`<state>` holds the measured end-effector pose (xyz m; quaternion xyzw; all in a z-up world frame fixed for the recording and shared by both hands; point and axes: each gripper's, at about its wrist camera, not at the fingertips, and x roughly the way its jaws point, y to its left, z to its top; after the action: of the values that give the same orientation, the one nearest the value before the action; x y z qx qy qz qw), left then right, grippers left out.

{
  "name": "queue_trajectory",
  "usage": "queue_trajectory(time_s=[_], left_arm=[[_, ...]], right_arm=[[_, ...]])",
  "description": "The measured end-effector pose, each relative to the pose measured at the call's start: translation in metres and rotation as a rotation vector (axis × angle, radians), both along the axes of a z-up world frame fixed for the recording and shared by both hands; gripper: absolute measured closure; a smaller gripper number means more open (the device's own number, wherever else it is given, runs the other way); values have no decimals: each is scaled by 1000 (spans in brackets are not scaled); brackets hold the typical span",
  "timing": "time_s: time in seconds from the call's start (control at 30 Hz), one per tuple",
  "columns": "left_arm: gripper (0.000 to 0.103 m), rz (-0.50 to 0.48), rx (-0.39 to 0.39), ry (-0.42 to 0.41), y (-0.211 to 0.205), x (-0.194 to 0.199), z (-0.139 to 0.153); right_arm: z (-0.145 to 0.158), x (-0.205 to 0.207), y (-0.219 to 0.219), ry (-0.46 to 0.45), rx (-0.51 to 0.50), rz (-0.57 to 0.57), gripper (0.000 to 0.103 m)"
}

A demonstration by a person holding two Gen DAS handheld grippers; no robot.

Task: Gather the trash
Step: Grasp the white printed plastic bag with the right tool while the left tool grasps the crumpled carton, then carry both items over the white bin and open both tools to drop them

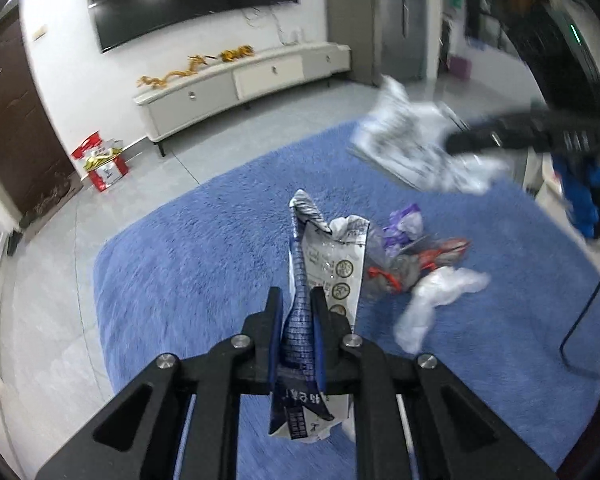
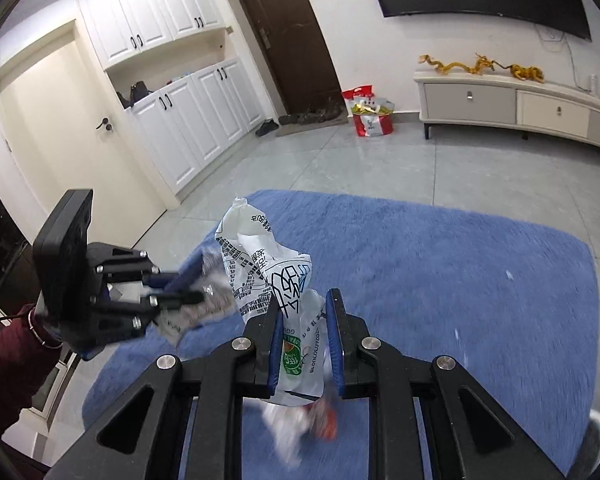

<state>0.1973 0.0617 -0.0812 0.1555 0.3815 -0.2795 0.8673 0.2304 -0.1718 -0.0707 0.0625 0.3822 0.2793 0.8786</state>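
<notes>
Wrappers fill both views; in the left wrist picture the left gripper (image 1: pixel 296 312) at lower centre has its jaws clamped on a crumpled blue-and-white wrapper (image 1: pixel 300 320), which stands up between the blue pads above the blue rug (image 1: pixel 180 264); a heap of loose trash (image 1: pixel 412 256) lies on the rug right of centre; at upper right, blurred, the right gripper (image 1: pixel 460 142) carries a white printed bag (image 1: pixel 404 144); in the right wrist picture that gripper (image 2: pixel 304 308) at lower centre is closed on the bag (image 2: pixel 260 264), the left pad pressing it; the left gripper (image 2: pixel 196 298) at left grips its blurred wrapper (image 2: pixel 212 304); a dark red sleeve (image 2: pixel 8 360) shows at the lower left edge.
</notes>
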Motion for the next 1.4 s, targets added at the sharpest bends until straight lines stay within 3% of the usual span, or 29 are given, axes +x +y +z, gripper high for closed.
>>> queue_trajectory(time_s=[0.37,0.63,0.93,1.2,1.4], left_arm=[[90,140,-171,-41,48,-85,43],[90,123,-199,-57,24,-115,64],[90,29,-170,25,-77,-96,63],[90,-134,-107,119,-225,-77,42],[90,-225,-66,173,-334,-69,19]], right_arm=[[17,-117,-30,-21,-19,-68,83],[48,-180,-66,-108,-29,-151,83],[34,-219,-155,-130,-22,-345,83],[-22,-243,-267,-58,-47,-631,83],[-63,-240,-326,25,-42,-758,83]])
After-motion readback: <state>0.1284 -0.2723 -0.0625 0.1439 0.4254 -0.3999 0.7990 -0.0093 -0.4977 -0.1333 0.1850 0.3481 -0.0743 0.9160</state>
